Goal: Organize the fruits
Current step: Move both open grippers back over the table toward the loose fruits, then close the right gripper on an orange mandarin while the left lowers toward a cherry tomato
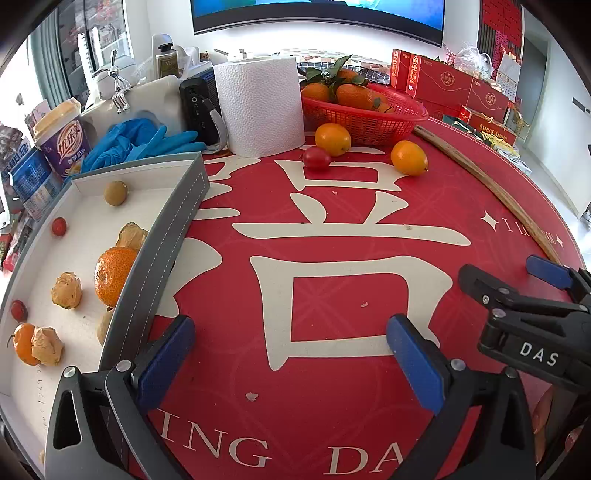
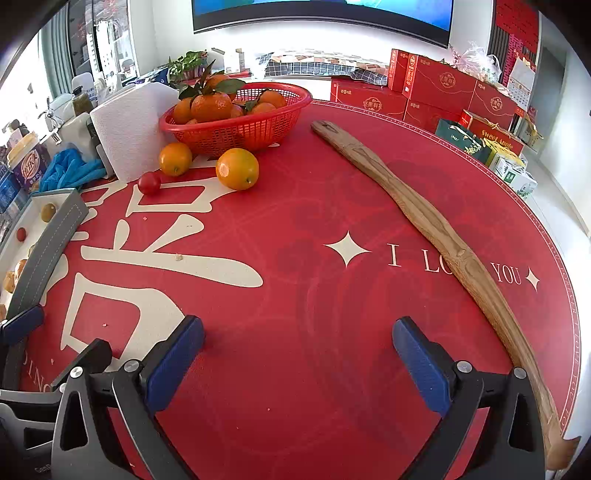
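Both tongs (image 1: 291, 354) (image 2: 299, 354) agape and empty over the red mat (image 2: 332, 221)

I'm looking into a home living or dining room. A round table (image 2: 332, 229) wears a red festive cloth printed with a big cream character and "I LOVE YOU". A large curved screen (image 2: 321, 14) hangs on the white wall behind it. Red gift boxes (image 2: 439, 85) are stacked along the far side. Household clutter crowds the table's left edge: a paper towel roll (image 1: 258, 107), blue rubber gloves (image 1: 144, 142), a milk tea cup (image 1: 64, 142) and a pump bottle (image 1: 166, 61). A red basket (image 2: 236, 129) of leafy mandarins sits by the towel roll, and a potted plant (image 2: 186, 62) stands behind it.
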Demonstrator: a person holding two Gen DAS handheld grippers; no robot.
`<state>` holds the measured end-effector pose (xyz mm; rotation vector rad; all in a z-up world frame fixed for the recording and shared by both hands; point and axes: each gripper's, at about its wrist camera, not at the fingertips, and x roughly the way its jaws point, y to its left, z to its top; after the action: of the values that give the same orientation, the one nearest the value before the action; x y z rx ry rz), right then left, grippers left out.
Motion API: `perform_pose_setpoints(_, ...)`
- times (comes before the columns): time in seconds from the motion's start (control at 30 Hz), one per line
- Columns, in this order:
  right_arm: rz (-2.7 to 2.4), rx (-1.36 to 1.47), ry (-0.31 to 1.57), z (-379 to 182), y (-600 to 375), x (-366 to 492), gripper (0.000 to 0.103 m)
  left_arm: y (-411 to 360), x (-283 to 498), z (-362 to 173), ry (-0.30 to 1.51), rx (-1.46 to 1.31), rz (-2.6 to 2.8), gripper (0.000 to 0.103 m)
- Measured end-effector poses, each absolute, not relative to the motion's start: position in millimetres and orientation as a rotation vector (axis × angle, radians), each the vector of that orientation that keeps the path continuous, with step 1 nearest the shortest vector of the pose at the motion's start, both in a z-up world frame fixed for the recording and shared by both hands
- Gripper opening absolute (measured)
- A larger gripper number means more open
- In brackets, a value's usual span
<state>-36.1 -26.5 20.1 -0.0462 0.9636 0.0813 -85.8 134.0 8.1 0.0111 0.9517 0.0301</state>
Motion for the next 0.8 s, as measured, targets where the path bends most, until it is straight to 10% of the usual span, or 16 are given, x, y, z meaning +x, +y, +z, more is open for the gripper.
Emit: perform_pose_setpoints(0.8,0.252,0.022,0.963,31,-5,45,0.103,131,-90,32,0.952,0.035,0.005,0.092)
